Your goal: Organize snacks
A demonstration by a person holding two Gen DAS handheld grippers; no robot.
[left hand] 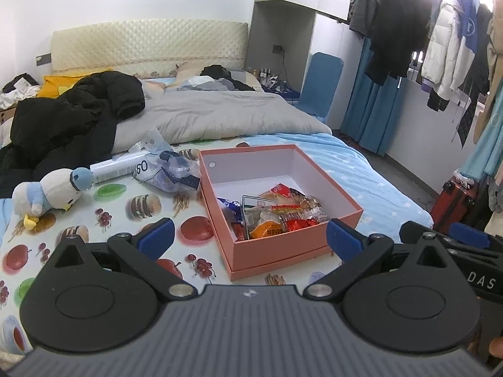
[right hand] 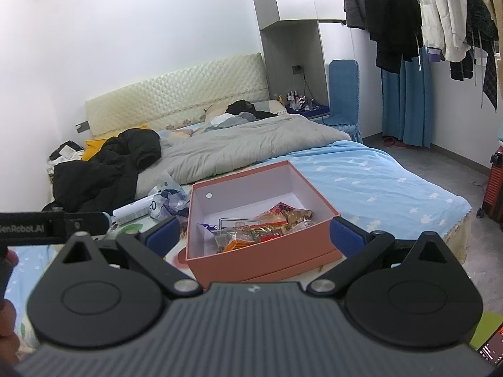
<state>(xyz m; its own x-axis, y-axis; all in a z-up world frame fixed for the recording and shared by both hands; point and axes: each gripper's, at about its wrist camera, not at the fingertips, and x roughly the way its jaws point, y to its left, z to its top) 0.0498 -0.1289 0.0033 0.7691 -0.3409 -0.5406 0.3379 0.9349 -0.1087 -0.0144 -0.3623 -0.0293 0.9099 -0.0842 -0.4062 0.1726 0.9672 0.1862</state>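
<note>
Two grippers hang over the near end of the bed (left hand: 371,169), and both have their blue fingers spread wide with nothing between them; going from the left, a toy penguin (left hand: 47,193) lies near the left edge of the fruit-print sheet (left hand: 125,220); just past it a white tube (left hand: 118,168) and a crumpled plastic bag (left hand: 169,169) lie close to the far left corner of the pink box (left hand: 276,251), and from here it is hard to say if the bag touches the box; the left gripper (left hand: 250,237) sits low in front of the box, with the near wall between its fingers; the snacks (left hand: 276,212) are piled in the near part of the box, and the far part shows bare white floor; the right gripper (right hand: 256,235) is also close to the box's near wall; right of the box the blue star sheet (right hand: 377,182) lies flat and open up to the bed's right edge; a red suitcase (right hand: 495,185) stands on the floor well apart.
</note>
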